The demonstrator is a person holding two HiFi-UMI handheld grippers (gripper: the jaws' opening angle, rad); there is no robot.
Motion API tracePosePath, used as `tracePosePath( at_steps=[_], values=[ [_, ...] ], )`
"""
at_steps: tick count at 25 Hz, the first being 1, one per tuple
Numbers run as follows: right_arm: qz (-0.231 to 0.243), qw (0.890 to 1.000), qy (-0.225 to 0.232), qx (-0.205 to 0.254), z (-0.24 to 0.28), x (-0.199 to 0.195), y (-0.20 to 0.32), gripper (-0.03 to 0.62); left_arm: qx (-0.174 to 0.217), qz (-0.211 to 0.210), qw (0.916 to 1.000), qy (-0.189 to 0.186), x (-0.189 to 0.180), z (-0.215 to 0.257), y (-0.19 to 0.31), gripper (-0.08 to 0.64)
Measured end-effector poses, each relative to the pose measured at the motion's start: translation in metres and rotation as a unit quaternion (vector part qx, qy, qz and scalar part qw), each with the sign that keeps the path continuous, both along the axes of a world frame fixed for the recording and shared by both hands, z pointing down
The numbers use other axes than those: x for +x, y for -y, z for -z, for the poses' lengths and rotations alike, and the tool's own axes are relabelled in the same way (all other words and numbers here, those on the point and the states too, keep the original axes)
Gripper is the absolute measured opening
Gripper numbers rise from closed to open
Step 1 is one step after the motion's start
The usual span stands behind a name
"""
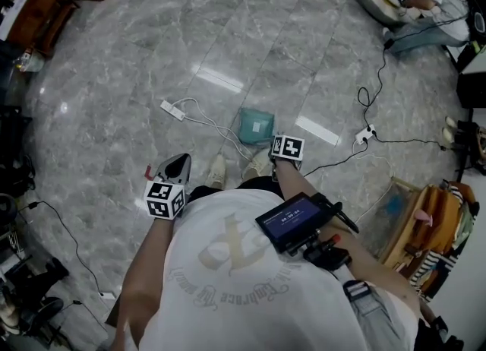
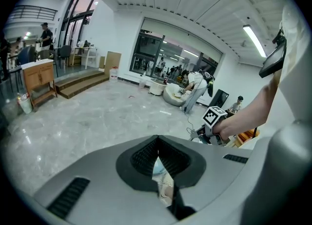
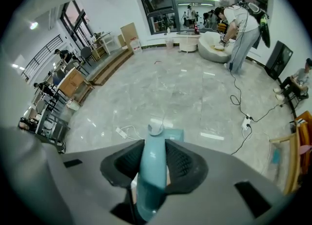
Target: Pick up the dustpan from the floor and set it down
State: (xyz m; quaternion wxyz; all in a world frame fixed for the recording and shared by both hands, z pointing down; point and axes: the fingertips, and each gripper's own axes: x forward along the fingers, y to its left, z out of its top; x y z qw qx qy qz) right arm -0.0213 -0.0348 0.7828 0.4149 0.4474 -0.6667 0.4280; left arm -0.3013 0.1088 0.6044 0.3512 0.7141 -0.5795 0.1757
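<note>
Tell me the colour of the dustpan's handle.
Teal, a pale blue-green. The handle shows best in the right gripper view.

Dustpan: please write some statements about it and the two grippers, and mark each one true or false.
1. The dustpan is teal. True.
2. The right gripper has its jaws closed on the dustpan's handle. True.
3. The left gripper also holds the dustpan. False: its jaws are together with nothing between them.
4. The dustpan is on a wooden table. False: grey stone floor is under it.
5. A white power strip lies on the floor near it. True.
</note>
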Motion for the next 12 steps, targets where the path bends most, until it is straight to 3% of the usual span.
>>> tracePosePath(
  at_steps=[6,12],
  values=[
    [0.032,0.999,-0.017,0.024,0.013,0.022,0.009,0.126,0.004,-0.01,0.9999,-0.003,0.011,0.003,0.005,0.012],
    [0.073,0.997,-0.006,0.038,0.034,0.046,0.014,0.124,0.005,-0.021,0.9998,-0.001,0.037,0.018,0.02,0.012]
  ],
)
